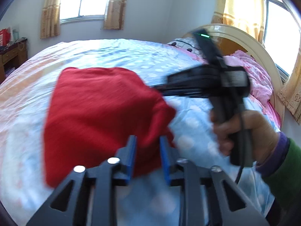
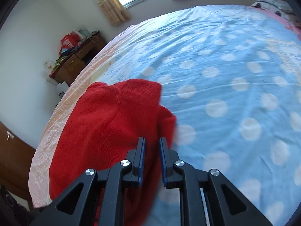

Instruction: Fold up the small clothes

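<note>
1. We see the red knit garment (image 1: 105, 116) lying on the bed (image 1: 116, 54), bunched into a rough folded block toward the 9 o'clock side of the spotted blue sheet, near the bed's edge.
2. We judge it soft, light and limp: the knit will drape and sag wherever it is not supported, and its fuzzy surface should not slip between pads.
3. Our left gripper (image 1: 148, 158) has its jaws parted, with a corner of the garment lying between them; the blur keeps us from saying the pads press on it.
4. Our right gripper (image 2: 152, 160) has its jaws narrowly apart over the garment's 3 o'clock edge; we see a gap at both pads, so we read no grip.
5. We would take hold at two corners of one edge, pinching through all layers, so the cloth hangs evenly.
6. A single-layer pinch would likely let the fold slide open.
</note>
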A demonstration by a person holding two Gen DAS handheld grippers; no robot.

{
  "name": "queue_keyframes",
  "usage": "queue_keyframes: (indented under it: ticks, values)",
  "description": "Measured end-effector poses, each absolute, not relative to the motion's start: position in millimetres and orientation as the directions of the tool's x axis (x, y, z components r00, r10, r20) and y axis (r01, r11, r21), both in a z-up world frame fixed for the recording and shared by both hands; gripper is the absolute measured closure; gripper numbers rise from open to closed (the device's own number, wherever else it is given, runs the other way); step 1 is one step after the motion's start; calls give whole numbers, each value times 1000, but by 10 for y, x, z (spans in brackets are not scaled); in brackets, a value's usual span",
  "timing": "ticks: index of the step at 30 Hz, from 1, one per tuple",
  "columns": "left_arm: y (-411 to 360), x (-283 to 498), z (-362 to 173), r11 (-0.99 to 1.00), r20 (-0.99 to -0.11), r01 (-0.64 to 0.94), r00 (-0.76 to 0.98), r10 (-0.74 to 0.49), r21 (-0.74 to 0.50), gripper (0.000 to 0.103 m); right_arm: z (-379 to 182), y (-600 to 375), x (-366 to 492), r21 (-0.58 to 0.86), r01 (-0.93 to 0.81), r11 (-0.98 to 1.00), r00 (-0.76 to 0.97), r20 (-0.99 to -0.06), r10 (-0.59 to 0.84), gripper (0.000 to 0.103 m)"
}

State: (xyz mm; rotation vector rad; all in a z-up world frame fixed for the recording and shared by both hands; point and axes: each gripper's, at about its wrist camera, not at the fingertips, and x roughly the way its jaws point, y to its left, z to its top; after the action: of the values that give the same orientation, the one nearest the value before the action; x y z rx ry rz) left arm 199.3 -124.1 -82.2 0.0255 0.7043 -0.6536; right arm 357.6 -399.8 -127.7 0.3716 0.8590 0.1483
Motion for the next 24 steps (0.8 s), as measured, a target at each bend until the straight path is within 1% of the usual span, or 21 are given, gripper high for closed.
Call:
queue_keyframes:
  ticks: [1, 2, 4, 7, 10, 12, 14, 16, 19, 24]
  values:
    - [-1134, 1966, -818, 809, -604, 555, 581, -545, -196, 55, -1241, -4017, 3472, 352, 47, 935, 656, -717, 237, 86]
    - [-1096, 1938, -818, 815, -602, 544, 588, -540, -200, 51, -1197, -4025, 3333, 335, 60, 940, 667, -714, 211, 86]
    - [-935, 1912, -794, 842, -599, 502, 618, -509, -197, 45, -1110, -3990, 3049, 350, 47, 936, 696, -683, 221, 86]
    - [-749, 1932, -748, 864, -593, 457, 642, -485, -211, 44, -1005, -3826, 2746, 369, 8, 930, 716, -651, 253, 86]
    - [-686, 1977, -700, 882, -592, 415, 662, -460, -222, 44, -923, -3614, 2603, 338, -17, 941, 742, -627, 239, 86]
    - [-660, 1991, -685, 890, -594, 399, 668, -448, -222, 43, -958, -3480, 2621, 304, -10, 953, 739, -640, 212, 86]
    - [-634, 2008, -667, 896, -592, 387, 676, -438, -220, 36, -1105, -3432, 2699, 334, 25, 942, 708, -671, 219, 86]
    - [-569, 2029, -655, 899, -583, 379, 687, -433, -221, 32, -1283, -3398, 2731, 357, 53, 933, 673, -703, 231, 86]
    - [-454, 2091, -651, 905, -581, 370, 698, -419, -209, 31, -1362, -3296, 2610, 327, 45, 944, 693, -691, 206, 86]
    - [-470, 2299, -638, 906, -587, 366, 693, -417, -212, 31, -1497, -3301, 2422, 399, 70, 914, 680, -690, 249, 87]
